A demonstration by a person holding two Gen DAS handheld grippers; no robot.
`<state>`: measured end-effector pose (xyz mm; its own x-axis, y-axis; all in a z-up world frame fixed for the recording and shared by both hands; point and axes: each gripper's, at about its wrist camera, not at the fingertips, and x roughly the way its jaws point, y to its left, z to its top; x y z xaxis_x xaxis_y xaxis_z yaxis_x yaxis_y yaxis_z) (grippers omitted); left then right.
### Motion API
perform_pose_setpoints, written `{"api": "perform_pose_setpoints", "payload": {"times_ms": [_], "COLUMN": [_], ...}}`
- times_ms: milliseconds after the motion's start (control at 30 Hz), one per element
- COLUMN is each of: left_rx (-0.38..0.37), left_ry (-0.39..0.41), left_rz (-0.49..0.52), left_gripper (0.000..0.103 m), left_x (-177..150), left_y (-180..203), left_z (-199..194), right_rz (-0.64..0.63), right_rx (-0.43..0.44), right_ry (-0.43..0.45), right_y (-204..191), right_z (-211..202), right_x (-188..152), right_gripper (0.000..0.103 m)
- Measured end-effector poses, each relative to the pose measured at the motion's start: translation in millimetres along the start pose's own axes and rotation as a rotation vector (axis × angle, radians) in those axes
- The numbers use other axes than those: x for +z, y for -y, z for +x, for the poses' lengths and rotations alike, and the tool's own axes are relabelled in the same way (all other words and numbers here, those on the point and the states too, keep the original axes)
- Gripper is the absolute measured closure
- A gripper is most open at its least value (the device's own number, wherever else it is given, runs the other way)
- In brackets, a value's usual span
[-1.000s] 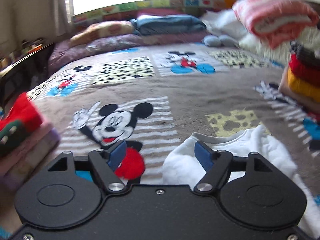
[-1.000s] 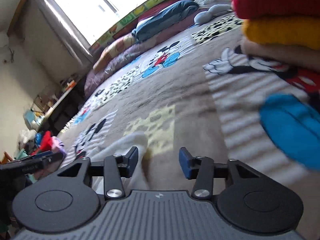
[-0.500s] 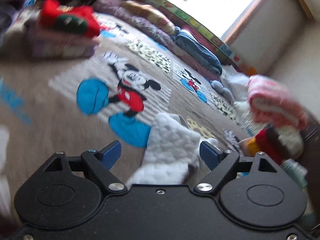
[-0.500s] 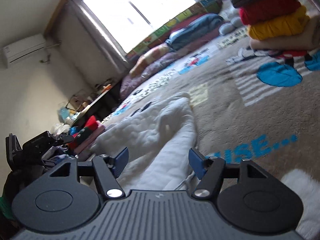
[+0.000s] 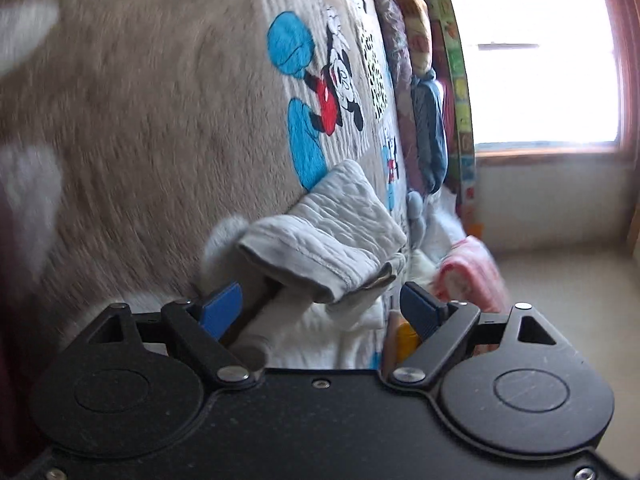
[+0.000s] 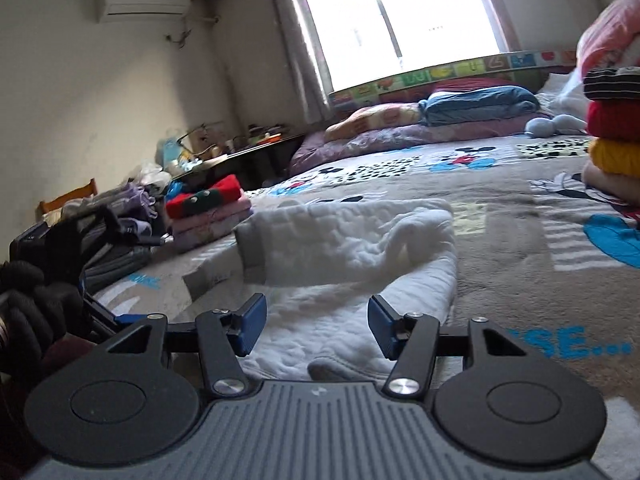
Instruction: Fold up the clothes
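Left tool (image 5: 320, 306): released, jaws wide, view rolled sideways; cuff of white quilted garment (image 5: 324, 240) between pads, unpinched. Right tool (image 6: 316, 326): released, jaws having just been narrowing, poised over near hem, not clamped. Garment (image 6: 352, 248) rumpled on bed (image 6: 520, 216), near centre. Folded stacks far left (image 6: 208, 208) and far right (image 6: 612, 140). Advice: pinch cuff and hem squarely, draw cloth taut, smooth flat before first fold.

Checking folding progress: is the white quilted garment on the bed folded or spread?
Partly folded: the white quilted garment lies rumpled on the bed, one section doubled over itself.
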<state>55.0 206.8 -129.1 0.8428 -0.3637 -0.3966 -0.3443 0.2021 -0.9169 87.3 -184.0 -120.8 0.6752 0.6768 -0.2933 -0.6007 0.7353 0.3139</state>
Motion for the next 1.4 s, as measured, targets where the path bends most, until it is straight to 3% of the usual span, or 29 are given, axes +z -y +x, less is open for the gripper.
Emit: {"api": "perform_pose_setpoints", "payload": {"times_ms": [233, 433, 467, 533, 567, 700, 933, 1100, 1200, 1400], "left_rx": [-0.027, -0.021, -0.021, -0.017, -0.006, 0.018, 0.133, 0.266, 0.350, 0.409], "left_ry": [0.025, 0.058, 0.064, 0.077, 0.080, 0.123, 0.191, 0.191, 0.179, 0.148], "left_rz": [-0.067, -0.110, -0.098, -0.068, -0.035, 0.204, 0.772, 1.137, 1.220, 1.127], "left_gripper": [0.017, 0.028, 0.033, 0.058, 0.071, 0.090, 0.093, 0.094, 0.094, 0.094], "left_x": [-3, 6, 8, 13, 16, 26, 44, 49, 66, 122], "left_y": [-7, -6, -3, 3, 9, 45, 123, 147, 143, 118], "left_z": [27, 52, 55, 62, 65, 60, 45, 60, 72, 86], "right_rz": [0.045, 0.064, 0.069, 0.080, 0.084, 0.109, 0.144, 0.149, 0.147, 0.138], "right_rx": [0.006, -0.001, -0.006, -0.014, -0.018, -0.016, -0.009, -0.008, -0.008, -0.009], "right_ry": [0.010, -0.040, -0.050, -0.065, -0.069, -0.068, -0.065, -0.068, -0.068, -0.070], "right_y": [13, 20, 21, 23, 23, 26, 28, 30, 30, 30], "right_z": [10, 28, 31, 37, 39, 41, 40, 42, 42, 45], "right_x": [-2, -12, -15, -20, -22, -25, -27, -27, -27, -27], "right_gripper": [0.046, 0.046, 0.046, 0.046, 0.047, 0.047, 0.047, 0.046, 0.046, 0.046]}}
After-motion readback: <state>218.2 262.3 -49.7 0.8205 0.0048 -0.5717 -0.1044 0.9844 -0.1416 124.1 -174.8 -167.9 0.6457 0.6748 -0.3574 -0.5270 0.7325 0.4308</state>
